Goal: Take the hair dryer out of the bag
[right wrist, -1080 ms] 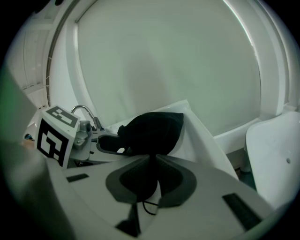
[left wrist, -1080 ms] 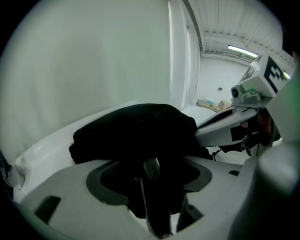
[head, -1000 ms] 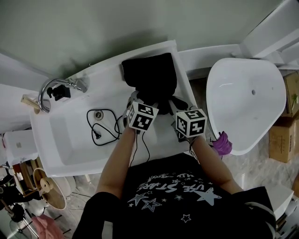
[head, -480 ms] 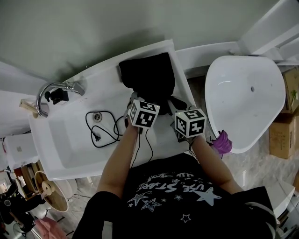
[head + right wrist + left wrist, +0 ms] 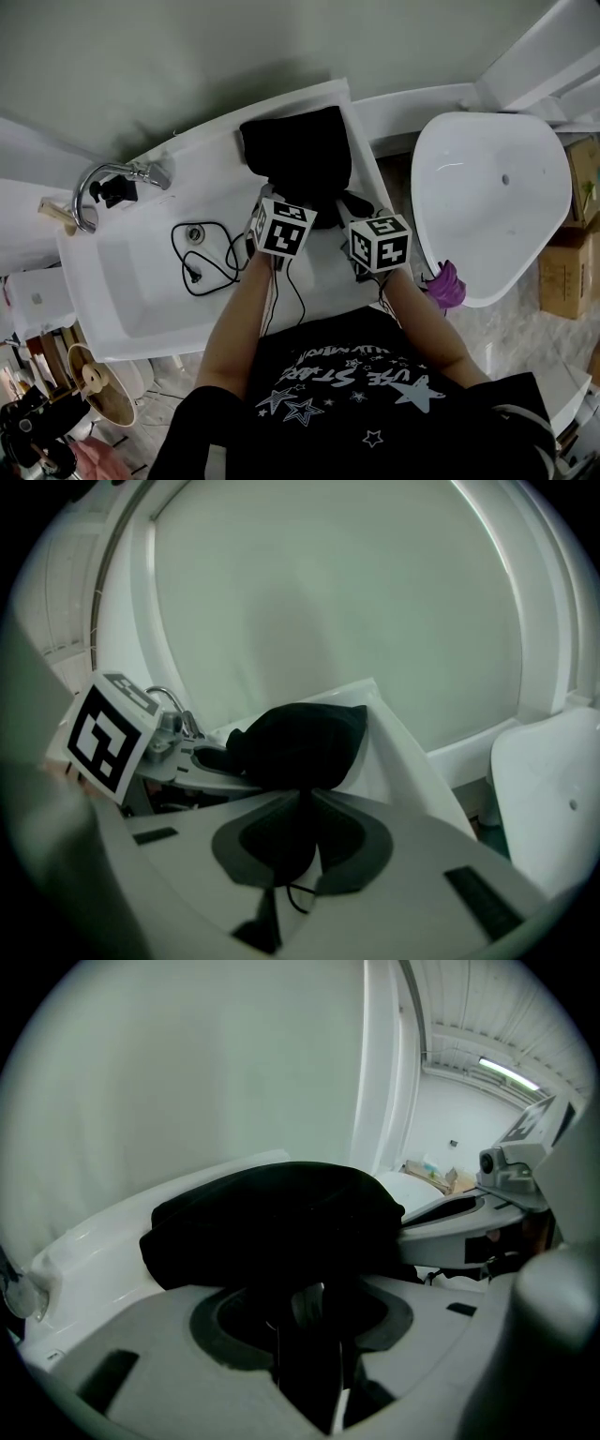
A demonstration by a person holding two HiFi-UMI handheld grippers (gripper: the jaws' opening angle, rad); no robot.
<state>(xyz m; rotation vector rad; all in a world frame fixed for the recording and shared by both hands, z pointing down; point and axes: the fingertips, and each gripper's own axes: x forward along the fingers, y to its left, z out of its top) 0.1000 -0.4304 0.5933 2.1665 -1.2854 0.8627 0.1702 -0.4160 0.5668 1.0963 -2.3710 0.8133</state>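
Both grippers work over the right end of the white surface (image 5: 141, 281), close to its near edge and just beside each other.

The left gripper (image 5: 306, 1305) has its jaws drawn narrow on a dark thing with a pale glint at its top. I take this for part of the hair dryer (image 5: 302, 1321), though its shape cannot be made out.

The right gripper (image 5: 302, 810) has its jaws nearly together, pinching black cloth of the bag (image 5: 300, 150). A thin string hangs below the pinch.

A black cord (image 5: 202, 253) lies looped on the surface to the left of the left gripper, its plug (image 5: 192, 274) free near the drain.

The bag lies bulging at the far right corner, its mouth toward the grippers. The tap (image 5: 108, 178) stands at the far left corner, well apart.

Progress, as judged:
- The cord is out.
- The bag is held at its mouth.
- The dryer appears gripped, but its body is not in the open anywhere, so most of it is likely still inside.
- Remaining: draw the body clear of the mouth while the right gripper holds the cloth back.
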